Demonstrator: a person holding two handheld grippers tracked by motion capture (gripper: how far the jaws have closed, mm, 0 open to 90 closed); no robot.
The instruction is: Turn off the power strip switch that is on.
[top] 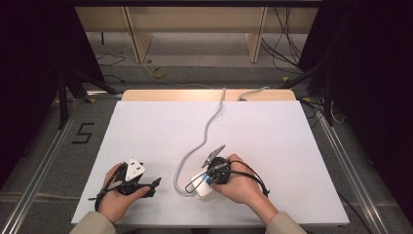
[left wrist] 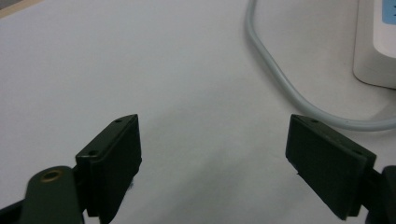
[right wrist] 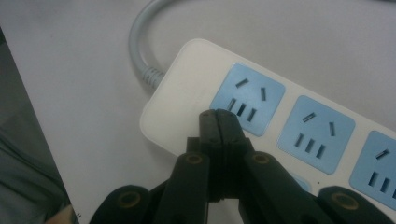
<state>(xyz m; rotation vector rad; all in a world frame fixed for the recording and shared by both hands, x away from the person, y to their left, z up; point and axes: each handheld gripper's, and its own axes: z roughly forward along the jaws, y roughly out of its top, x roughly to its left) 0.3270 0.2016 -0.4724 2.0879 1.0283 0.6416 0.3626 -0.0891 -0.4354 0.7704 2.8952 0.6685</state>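
Near the tabletop's [top: 146, 126] front edge, toward its left corner, your left hand [top: 117, 192] holds the left gripper [top: 155, 184] low over the white surface. In the left gripper view its jaws stand wide apart with bare tabletop between them – nothing is gripped. Its grey three-cornered plate [top: 133, 168] faces up.

Just right of it, still close to the front edge and about midway along it, your right hand [top: 241, 183] holds the right gripper [right wrist: 223, 122] over the white power strip [right wrist: 187, 93]. Its jaws are pressed together with nothing between them, and their tip sits at the strip's first blue socket [right wrist: 247, 99], by the end where the cord enters. Whether the tip touches the strip, I cannot tell. Two more blue sockets follow along the strip in the right gripper view.

From that end the strip's grey cord [top: 207, 129] loops near the left gripper's jaws, then winds across the middle of the tabletop and runs off its far edge – toward the floor beyond.
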